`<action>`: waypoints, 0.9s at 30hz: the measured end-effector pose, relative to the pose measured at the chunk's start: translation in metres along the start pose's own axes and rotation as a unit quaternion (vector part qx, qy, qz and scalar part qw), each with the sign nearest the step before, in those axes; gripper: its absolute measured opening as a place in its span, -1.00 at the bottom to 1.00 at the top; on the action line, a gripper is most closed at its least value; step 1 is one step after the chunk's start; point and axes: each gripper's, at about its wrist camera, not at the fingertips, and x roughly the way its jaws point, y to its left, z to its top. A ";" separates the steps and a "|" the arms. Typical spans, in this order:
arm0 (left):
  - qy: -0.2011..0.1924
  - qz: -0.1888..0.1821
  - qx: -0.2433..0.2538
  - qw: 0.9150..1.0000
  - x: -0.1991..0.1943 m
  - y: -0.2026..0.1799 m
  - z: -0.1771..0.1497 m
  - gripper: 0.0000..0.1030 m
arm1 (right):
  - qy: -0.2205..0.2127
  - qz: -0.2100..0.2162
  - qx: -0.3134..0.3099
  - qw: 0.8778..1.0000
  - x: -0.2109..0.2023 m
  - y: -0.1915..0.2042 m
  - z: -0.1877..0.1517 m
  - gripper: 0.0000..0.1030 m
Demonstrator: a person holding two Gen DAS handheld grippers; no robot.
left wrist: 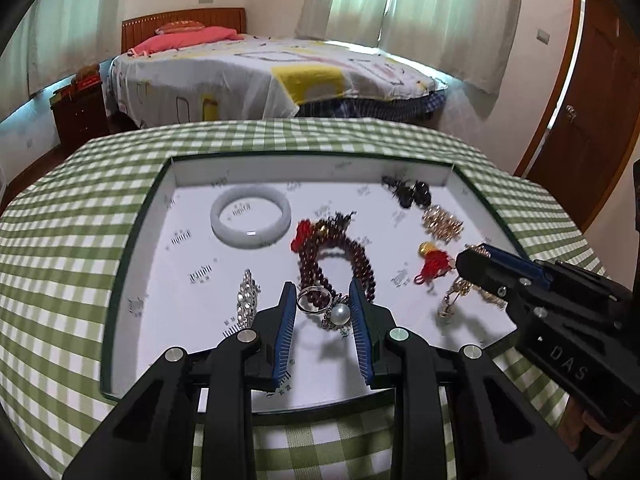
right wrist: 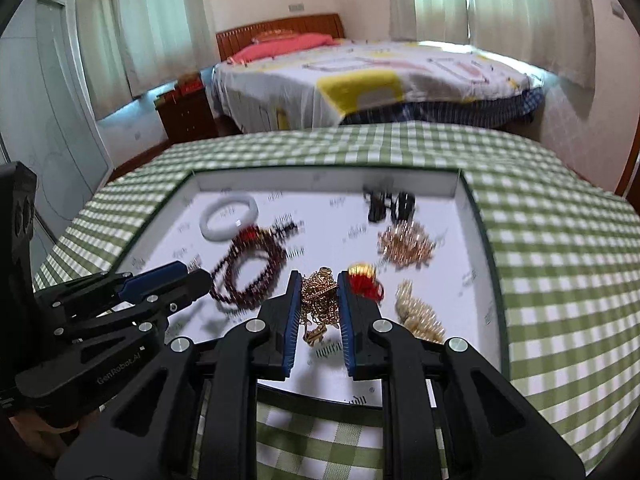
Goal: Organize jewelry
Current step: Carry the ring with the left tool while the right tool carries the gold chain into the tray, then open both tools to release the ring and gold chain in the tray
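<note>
A shallow white tray (left wrist: 280,168) with a dark green rim lies on the green checked tablecloth. My left gripper (left wrist: 321,285) is shut on a silver ring with a pearl piece (left wrist: 334,312), held just above the tray floor. In front of it lies a dark red bead bracelet (left wrist: 340,256). My right gripper (right wrist: 319,276) is shut on a gold chain (right wrist: 320,304) that dangles between its blue pads. From the left wrist view, the right gripper (left wrist: 470,258) comes in from the right with the chain hanging under its tip.
Loose in the tray: a white bangle (left wrist: 250,220), a silver rhinestone strip (left wrist: 248,300), a black piece (left wrist: 408,192), a gold cluster (right wrist: 406,244), a red knot with a gold bead (right wrist: 364,280), a cream bead strand (right wrist: 420,316). A bed stands behind the table.
</note>
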 end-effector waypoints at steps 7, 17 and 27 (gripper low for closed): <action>0.019 0.004 -0.001 1.000 0.015 0.000 -0.003 -0.46 | 0.031 -0.003 0.006 1.000 0.019 -0.005 -0.008 -0.65; 0.031 0.003 -0.009 0.999 0.021 0.002 -0.001 -0.46 | 0.044 -0.002 0.014 0.999 0.026 -0.010 -0.011 -0.64; 0.031 0.004 -0.006 0.999 0.022 0.002 0.001 -0.43 | 0.044 -0.003 0.018 0.999 0.027 -0.012 -0.010 -0.64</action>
